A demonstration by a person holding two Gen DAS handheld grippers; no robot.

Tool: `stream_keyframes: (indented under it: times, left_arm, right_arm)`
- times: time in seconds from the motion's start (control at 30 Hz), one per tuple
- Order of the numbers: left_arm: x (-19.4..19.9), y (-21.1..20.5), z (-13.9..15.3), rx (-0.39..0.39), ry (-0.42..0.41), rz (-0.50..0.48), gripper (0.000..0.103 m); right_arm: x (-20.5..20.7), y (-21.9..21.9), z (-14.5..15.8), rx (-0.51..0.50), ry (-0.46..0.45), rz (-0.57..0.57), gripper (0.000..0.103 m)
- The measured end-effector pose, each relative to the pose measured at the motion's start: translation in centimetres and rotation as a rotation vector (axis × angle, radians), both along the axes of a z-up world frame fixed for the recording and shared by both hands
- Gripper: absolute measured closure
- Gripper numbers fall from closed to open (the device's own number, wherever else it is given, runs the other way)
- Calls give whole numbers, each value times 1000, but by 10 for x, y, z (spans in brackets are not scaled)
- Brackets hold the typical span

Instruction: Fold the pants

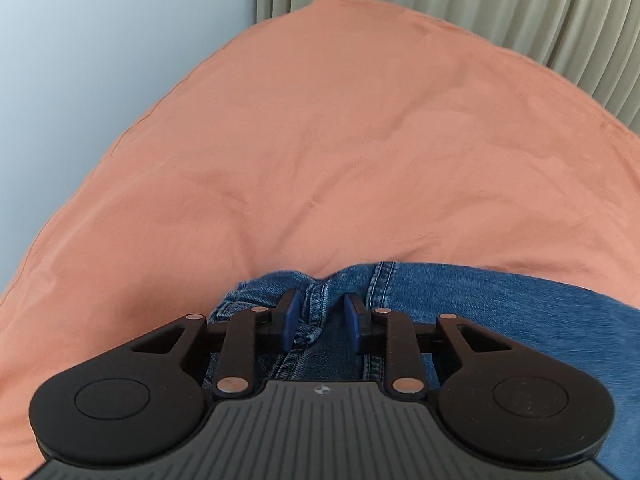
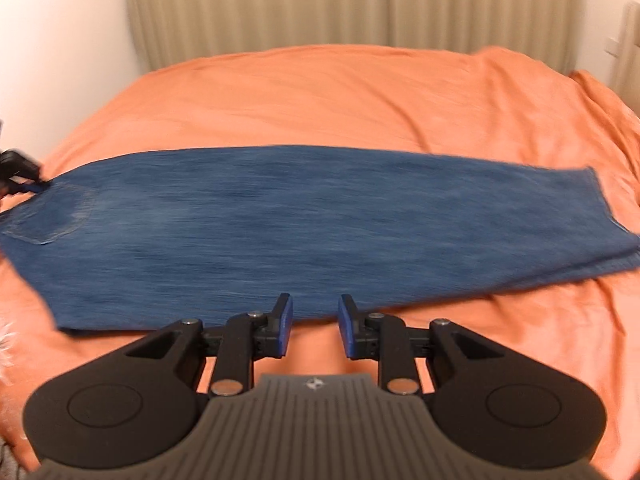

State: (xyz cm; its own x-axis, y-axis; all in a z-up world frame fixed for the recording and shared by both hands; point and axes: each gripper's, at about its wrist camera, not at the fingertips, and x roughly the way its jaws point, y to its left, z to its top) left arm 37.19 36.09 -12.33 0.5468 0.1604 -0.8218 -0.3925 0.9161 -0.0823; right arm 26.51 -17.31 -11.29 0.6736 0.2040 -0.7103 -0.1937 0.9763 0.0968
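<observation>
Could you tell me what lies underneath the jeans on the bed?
The jeans lie flat on an orange bedsheet, which shows all around them. Whatever is directly beneath the denim is covered, as is the lower leg layer, apart from its edge showing near the hem.

I see a bed covered by an orange sheet, creased in soft wrinkles. Behind it hangs a pleated beige curtain. A plain white wall meets the curtain at left. Lighting is soft and even.
</observation>
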Motion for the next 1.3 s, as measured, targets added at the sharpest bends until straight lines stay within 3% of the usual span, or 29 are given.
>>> stream_keyframes:
  times: [0.13,0.23,0.27,0.37,0.57,0.73,0.83,1.1,1.13,1.2,1.23,1.3]
  left_arm:
    - [3,-4,-4,20,5,4,72]
    - [2,-20,8,108,14,-21,71]
    - [1,-28,16,150,-1,-27,69]
    - [-14,-46,40,215,-81,-15,54]
    - [-36,-93,72,103,-158,-69,52]
    - [-44,-157,75,65,-152,-186,51]
    - [-43,-192,65,70,-139,-246,51]
    - [-35,-244,38,48,-75,-358,49]
    - [-32,-247,35,58,-66,-360,49]
    - [-30,-255,34,60,-49,-369,49]
    - [-30,-258,31,54,-46,-374,49]
    - [-28,-265,26,36,-40,-396,50]
  right_arm:
    - [15,-33,-5,11,33,-81,82]
    - [19,-60,0,40,31,-144,76]
    - [19,-71,3,50,27,-169,70]
    - [21,-116,10,111,33,-267,68]
    - [26,-232,14,284,27,-515,68]
    - [60,-309,9,375,20,-620,68]
    - [82,-333,-1,396,-5,-678,69]
    - [125,-362,-50,571,66,-756,76]
    - [127,-365,-54,583,72,-767,79]
    - [131,-370,-57,604,78,-769,101]
    - [130,-370,-53,606,63,-758,102]
    - [122,-364,-27,587,-49,-703,103]
